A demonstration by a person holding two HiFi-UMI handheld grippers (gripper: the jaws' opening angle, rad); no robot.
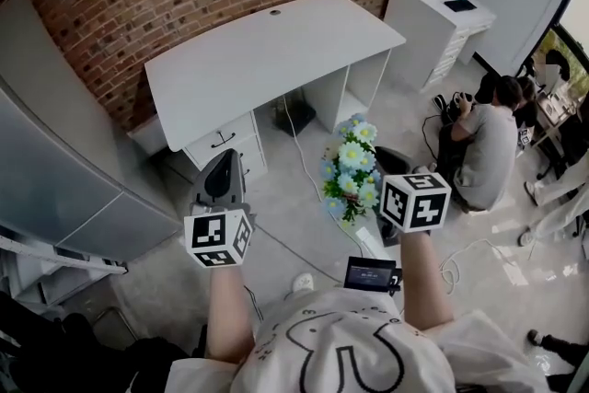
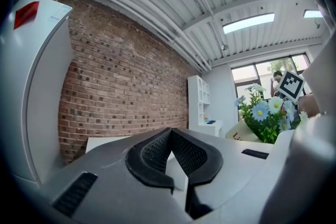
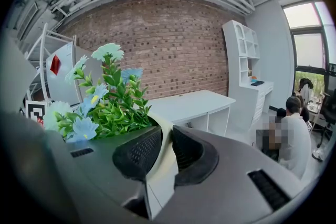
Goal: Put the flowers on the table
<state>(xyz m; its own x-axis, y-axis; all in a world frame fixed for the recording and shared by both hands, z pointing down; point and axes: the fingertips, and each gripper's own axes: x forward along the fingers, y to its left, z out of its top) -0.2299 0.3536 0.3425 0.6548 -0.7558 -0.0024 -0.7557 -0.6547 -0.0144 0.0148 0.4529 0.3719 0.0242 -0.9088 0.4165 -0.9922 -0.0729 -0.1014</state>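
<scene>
While the right gripper (image 1: 394, 166) holds the flowers (image 1: 354, 166) above the floor, jaws clenched on their cream wrap (image 3: 157, 165), and the left gripper (image 1: 221, 178) is closed on nothing, the carry looks underway, next needing a forward reach over the white worktop (image 1: 267, 51).

a bunch of pale blue and white daisy-like flowers (image 1: 352, 170) with yellow centres and green leaves stands upright in a cream container (image 3: 164, 162). the container's thin rim is pinched between the right tongs (image 3: 167, 139). the bunch hangs above the floor (image 1: 304, 225), just in front of the white table (image 1: 267, 51), not on it.
</scene>
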